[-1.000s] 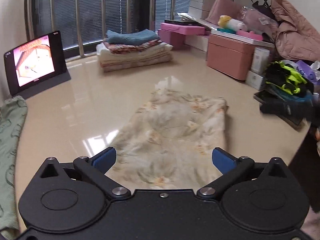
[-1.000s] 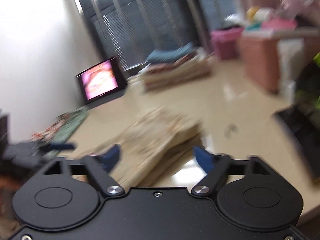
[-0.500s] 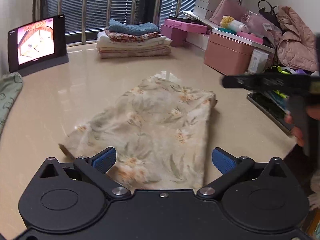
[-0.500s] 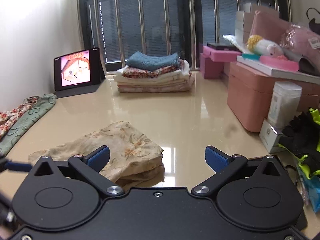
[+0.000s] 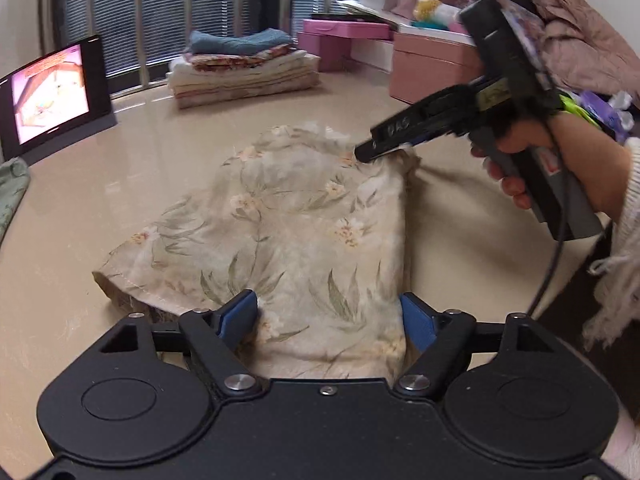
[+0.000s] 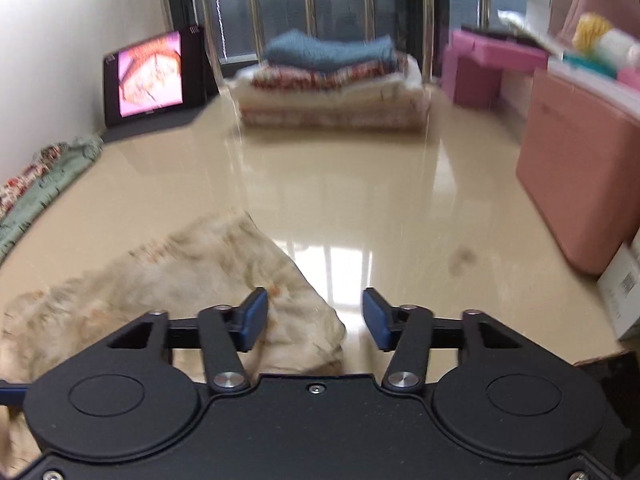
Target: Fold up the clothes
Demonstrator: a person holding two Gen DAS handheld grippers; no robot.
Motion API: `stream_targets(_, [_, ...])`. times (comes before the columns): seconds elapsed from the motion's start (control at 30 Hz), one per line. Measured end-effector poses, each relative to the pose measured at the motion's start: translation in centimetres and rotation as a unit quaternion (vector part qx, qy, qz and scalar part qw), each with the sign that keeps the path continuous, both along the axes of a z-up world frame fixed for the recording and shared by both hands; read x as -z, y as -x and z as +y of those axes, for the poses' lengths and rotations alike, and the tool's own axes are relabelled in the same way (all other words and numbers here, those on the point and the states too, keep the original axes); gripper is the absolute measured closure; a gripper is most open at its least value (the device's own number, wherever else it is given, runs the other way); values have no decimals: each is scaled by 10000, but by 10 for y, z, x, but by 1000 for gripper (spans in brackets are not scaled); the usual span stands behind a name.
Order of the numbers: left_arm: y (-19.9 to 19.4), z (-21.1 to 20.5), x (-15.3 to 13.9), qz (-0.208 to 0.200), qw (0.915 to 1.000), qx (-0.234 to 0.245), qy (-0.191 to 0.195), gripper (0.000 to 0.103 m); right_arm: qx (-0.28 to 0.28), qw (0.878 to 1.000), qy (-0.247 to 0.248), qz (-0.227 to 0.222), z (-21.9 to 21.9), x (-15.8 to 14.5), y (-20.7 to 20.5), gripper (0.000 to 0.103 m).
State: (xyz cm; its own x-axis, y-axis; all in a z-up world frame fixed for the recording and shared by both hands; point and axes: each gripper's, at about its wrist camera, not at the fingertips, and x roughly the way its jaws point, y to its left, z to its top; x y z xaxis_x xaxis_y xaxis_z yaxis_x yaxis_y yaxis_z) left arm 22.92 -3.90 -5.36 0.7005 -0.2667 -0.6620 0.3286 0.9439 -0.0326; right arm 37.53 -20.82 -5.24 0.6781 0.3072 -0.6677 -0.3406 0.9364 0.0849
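Step in hand, as I read it: gripping two corners of the floral cloth (image 5: 296, 232) for the next fold. It lies partly folded and rumpled in the middle of the desk (image 5: 120, 168), nearest me, well short of everything else.

My left claw (image 5: 330, 316) sits over the cloth's near edge, jaws closing with fabric bunched between the blue pads (image 5: 240, 314); the pads don't look clamped on it yet, so I call it still open. My right claw (image 5: 366, 152) is at the cloth's far right corner, jaws closing too. In its own wrist view the corner sits by the left pad with a gap across to the right one, so no grip there yet either. That view is blurred.

Next move, my guess: finish both pinches on all layers, then lift and carry one end over the other. The fabric looks thin and slippery, so a one-layer pinch would pull the fold apart.

Around the cloth:
- stack of folded linens (image 5: 244, 68) beyond it, by the window bars, well apart. Probably where this goes.
- pink boxes (image 5: 432, 68) to its far right
- tablet (image 5: 52, 96) to its far left, screen lit
- green cloth (image 5: 12, 188) at the desk's left edge

Nothing lies in the fold path; the desk beyond the cloth is bare up to the stack.
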Motion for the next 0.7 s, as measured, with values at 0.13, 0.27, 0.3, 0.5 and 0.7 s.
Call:
stream_targets(0.13, [-4,16,1,7,9997,236,-81,26,-72,9999,153,-21,0,6,16,70])
stream_targets(0.27, [-9,35,1,35,9986,457,-274,26,-167,9996,196,61,0,3,41,70])
stream_targets(0.3, [-11,41,0,66,9982,506,-312,26,-180,9996,194,91,1,1,48,71])
stream_targets(0.5, [-24,87,-5,300,9957,808,-337,22,-331,9990,-36,290,10,-5,95,70])
stream_targets(0.7, [-16,126,-24,406,9905,1234,443,9,-181,9946,-920,444,5,-11,126,69])
